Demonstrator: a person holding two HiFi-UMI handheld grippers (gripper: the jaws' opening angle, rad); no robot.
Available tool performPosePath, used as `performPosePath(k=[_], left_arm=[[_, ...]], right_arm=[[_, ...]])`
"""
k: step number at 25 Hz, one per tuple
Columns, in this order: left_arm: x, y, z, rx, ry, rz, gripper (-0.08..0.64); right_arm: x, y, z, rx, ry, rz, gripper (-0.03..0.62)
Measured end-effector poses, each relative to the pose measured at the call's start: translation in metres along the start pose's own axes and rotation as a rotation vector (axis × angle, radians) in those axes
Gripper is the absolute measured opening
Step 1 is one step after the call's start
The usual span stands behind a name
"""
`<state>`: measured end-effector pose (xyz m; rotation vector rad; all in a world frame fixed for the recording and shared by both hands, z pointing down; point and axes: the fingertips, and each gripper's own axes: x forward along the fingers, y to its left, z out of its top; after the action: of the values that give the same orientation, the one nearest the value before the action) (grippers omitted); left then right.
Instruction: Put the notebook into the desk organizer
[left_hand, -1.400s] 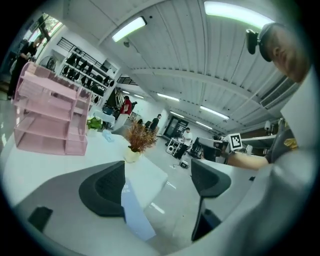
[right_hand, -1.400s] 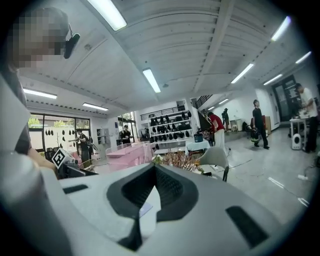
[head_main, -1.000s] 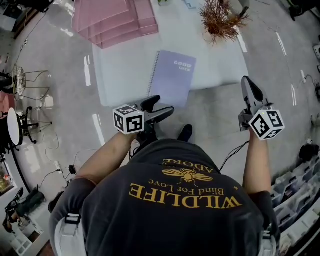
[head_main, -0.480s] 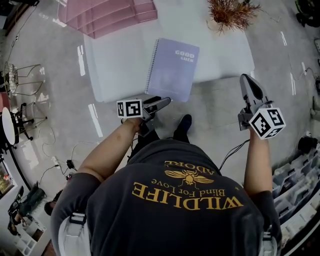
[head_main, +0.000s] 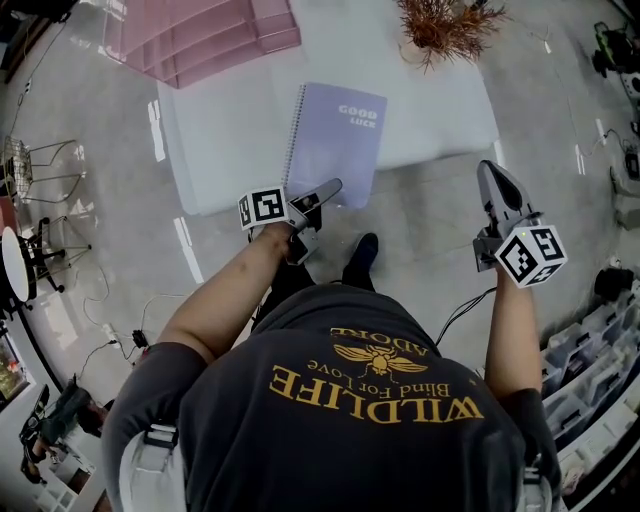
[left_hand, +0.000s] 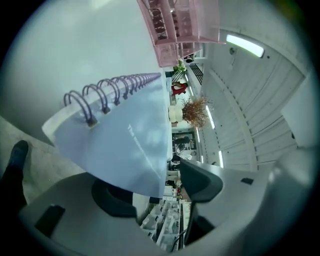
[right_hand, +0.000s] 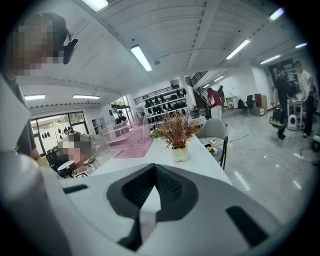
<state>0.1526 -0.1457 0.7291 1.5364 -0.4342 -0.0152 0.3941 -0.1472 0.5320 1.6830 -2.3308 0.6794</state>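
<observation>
now the left tongs (head_main: 322, 193), jaws just closing but not yet pinching, straddle the near corner of the spiral notebook (head_main: 335, 140), which lies flat on the desk (head_main: 225, 140), long axis pointing away. the pink desk organizer (head_main: 200, 35) sits beyond, far left. the right tongs (head_main: 492, 178), clenched empty, hang well apart.

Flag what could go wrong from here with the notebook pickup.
1. The left tongs, their jaws just closing, straddle only the overhanging corner of the notebook; so slight a grip may let it droop or slip out.
2. The right tongs hang shut, off the table, giving no support.
</observation>
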Motion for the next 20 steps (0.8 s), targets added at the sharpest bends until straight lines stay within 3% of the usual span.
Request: performPosePath(k=[3, 5, 6, 20], left_arm=[[0.000, 0.001, 0.004, -0.018, -0.013, 0.042, 0.174], [0.000, 0.001, 0.005, -0.022, -0.020, 0.078, 0.058], [0.000, -0.001, 0.005, -0.017, -0.020, 0.084, 0.043], [-0.010, -0.105, 0.030, 0.130, -0.047, -0.104, 0.029]], right_arm=[[-0.007, -0.003, 0.002, 0.002, -0.004, -0.007, 0.000], [-0.013, -0.006, 0.004, 0.005, -0.007, -0.014, 0.000], [-0.015, -0.007, 0.004, 0.007, -0.010, -0.018, 0.000], [-0.019, 0.004, 0.039, -0.022, -0.066, -0.015, 0.000]])
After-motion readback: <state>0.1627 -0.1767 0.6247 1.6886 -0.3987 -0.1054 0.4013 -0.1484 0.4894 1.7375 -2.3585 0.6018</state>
